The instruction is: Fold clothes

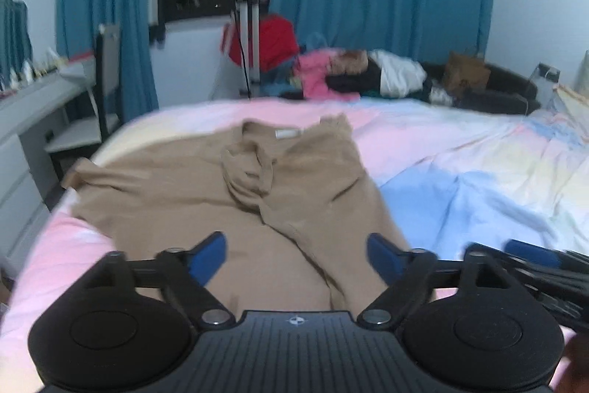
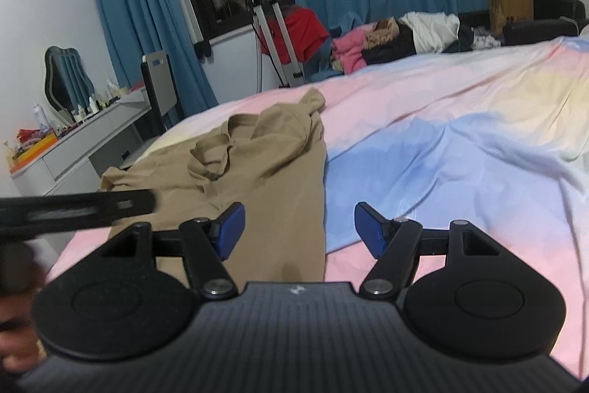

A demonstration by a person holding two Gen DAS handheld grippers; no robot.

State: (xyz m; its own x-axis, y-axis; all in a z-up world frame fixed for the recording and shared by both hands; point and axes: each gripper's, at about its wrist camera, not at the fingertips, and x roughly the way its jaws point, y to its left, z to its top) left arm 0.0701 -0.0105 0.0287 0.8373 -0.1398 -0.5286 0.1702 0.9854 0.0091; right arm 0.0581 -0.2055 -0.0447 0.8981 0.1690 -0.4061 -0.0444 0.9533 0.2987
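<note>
Tan shirt, partly folded, one sleeve across its chest, flat on bed

Left black two-finger gripper with blue pads has its fingers spread wide, nothing between them, pointing toward 12 o'clock. Right black two-finger gripper with blue pads is likewise spread wide and empty, fingers aimed at 12 o'clock. The two are close, side by side: the right one's blurred tip pokes into the left wrist view at 3 o'clock, and the left one's blurred black finger crosses the right wrist view at 9 o'clock. Holding hands mostly hidden; blurred dark shapes at the frame edges, cannot tell.
</note>
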